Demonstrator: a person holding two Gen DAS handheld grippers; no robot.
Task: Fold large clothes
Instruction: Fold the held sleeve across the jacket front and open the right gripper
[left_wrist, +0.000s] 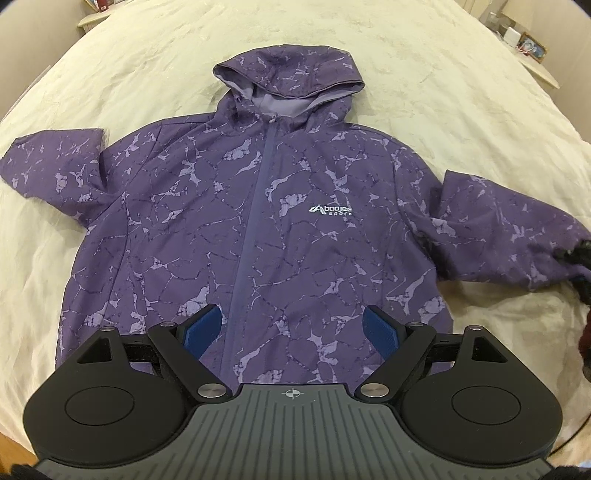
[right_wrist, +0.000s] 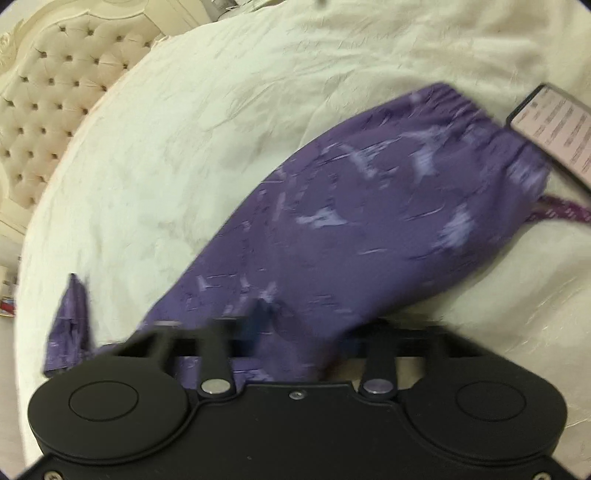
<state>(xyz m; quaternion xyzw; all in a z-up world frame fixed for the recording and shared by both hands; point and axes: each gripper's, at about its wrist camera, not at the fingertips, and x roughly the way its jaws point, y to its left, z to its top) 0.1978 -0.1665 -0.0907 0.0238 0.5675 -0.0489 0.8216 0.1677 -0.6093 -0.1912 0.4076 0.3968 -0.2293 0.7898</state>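
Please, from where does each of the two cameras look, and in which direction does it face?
Left wrist: sits on the left gripper, above the hem, looking steeply down along the purple jacket toward its hood; its blue fingers stand apart over the front.
Right wrist: sits on the right gripper, facing along one sleeve toward its cuff and a phone; blurred fingers close on sleeve fabric.
Shared: the jacket and the cream bedspread.
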